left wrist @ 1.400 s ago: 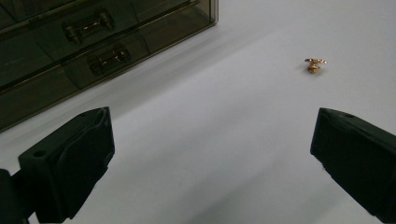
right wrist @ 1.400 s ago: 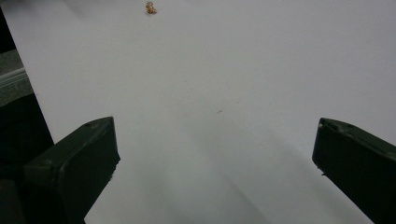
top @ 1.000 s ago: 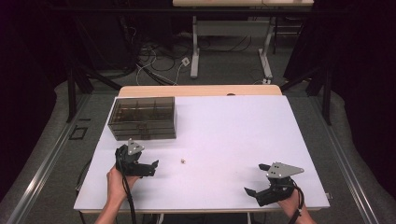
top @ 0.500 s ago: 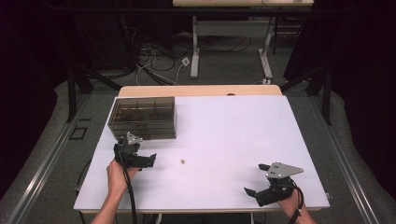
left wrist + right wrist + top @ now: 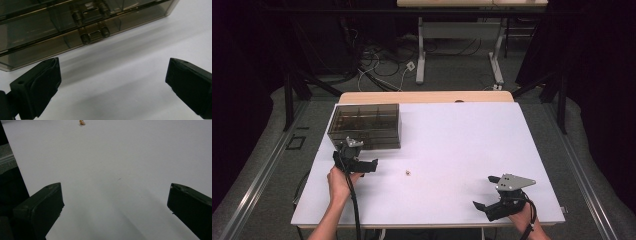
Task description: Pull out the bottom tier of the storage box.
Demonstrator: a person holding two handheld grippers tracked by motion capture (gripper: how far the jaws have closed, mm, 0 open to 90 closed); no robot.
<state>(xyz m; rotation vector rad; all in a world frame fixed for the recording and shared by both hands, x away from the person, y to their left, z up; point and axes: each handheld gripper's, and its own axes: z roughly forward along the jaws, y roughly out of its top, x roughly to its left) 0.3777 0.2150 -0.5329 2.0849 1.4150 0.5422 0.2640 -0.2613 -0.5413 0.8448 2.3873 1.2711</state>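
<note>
A smoky see-through compartment box (image 5: 366, 126) with its lid down sits at the table's far left. My left gripper (image 5: 363, 159) is open just in front of it. In the left gripper view the box's near wall with two hinge-like fittings (image 5: 92, 25) lies close ahead of the open left gripper (image 5: 112, 82), nothing between its jaws. A tiny tan piece (image 5: 408, 173) lies on the white table to the right of that gripper. My right gripper (image 5: 484, 192) rests open near the front right edge. In the right gripper view the tan piece (image 5: 82, 122) lies far ahead of the empty right gripper (image 5: 115, 205).
The white tabletop (image 5: 462, 135) spreads bare between the two grippers. Its front edge runs close to both hands, and its left edge shows in the right gripper view (image 5: 10, 152). Beyond the table stand desk legs and floor cables (image 5: 377, 65).
My left gripper has moved away from the person toward the box's near wall. The right gripper and the tan piece have stayed put.
</note>
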